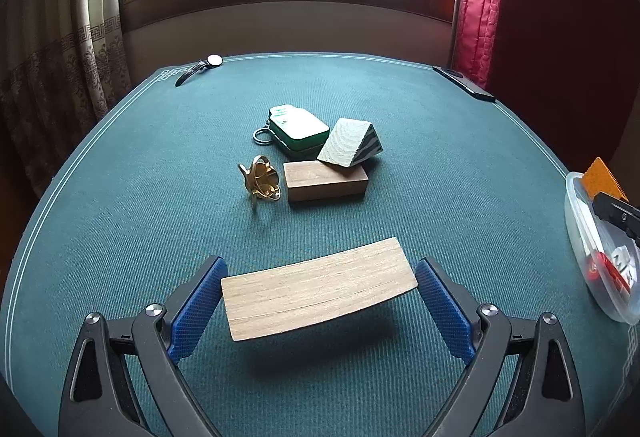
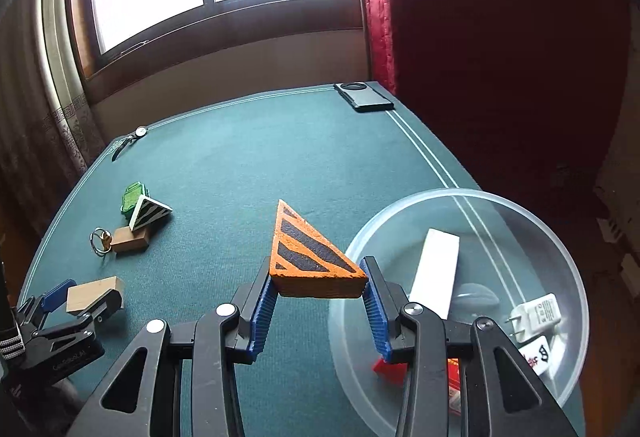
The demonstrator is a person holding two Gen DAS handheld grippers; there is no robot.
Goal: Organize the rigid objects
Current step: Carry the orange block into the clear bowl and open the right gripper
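Observation:
My left gripper point(image 1: 322, 269) is shut on a light wooden plank point(image 1: 316, 291), its blue pads on the plank's two short ends; the shadow below shows it held above the green table point(image 1: 440, 197). The right wrist view shows the same plank point(image 2: 94, 293) at lower left. My right gripper point(image 2: 317, 264) is shut on an orange wedge with black stripes point(image 2: 308, 249), held just left of the clear bowl point(image 2: 460, 195). In mid-table lie a green tin with a key ring point(image 1: 298, 127), a white-and-green striped wedge point(image 1: 348, 145), a brown wooden block point(image 1: 324, 181) and a gold metal piece point(image 1: 262, 177).
The bowl holds a white block point(image 2: 436, 273), a white charger plug point(image 2: 536, 315), a red piece point(image 2: 390, 371) and a small tile. A wristwatch point(image 1: 208, 65) lies at the far left corner, a dark phone point(image 2: 364, 97) at the far right. Curtains and a window stand behind.

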